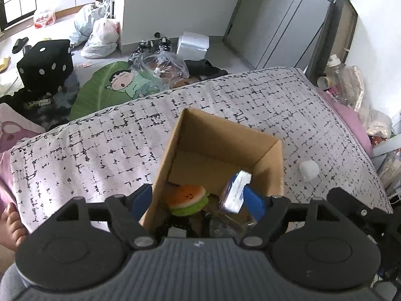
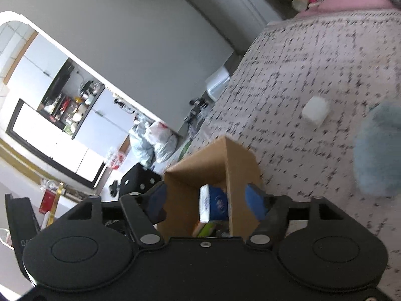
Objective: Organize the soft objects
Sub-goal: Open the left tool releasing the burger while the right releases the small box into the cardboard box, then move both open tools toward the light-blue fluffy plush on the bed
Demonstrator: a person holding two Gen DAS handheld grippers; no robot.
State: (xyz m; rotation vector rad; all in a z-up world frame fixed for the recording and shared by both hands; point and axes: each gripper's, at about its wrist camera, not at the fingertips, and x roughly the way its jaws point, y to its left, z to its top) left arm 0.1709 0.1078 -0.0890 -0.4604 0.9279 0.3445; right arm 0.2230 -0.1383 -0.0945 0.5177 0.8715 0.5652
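Observation:
An open cardboard box (image 1: 225, 135) stands on the patterned bedsheet (image 1: 100, 145). Inside it lie a burger plush (image 1: 188, 199) and a blue-and-white tissue pack (image 1: 235, 193), which looks blurred near the right wall. My left gripper (image 1: 198, 202) is open, one finger outside the box's left wall and the other inside. In the right wrist view the right gripper (image 2: 206, 203) is open over the box (image 2: 200, 173). The tissue pack (image 2: 214, 204) sits between its fingers, and neither pad presses on it. A white fluffy ball (image 1: 308, 170) (image 2: 314, 110) rests on the sheet right of the box.
A blue-grey fuzzy object (image 2: 378, 150) lies at the right on the sheet. Beyond the bed's far edge the floor holds a black dice cushion (image 1: 46, 62), a green leaf mat (image 1: 100, 90) and plastic bags (image 1: 100, 35). Bottles (image 1: 335, 75) crowd the bedside. A bare foot (image 1: 12, 223) shows at left.

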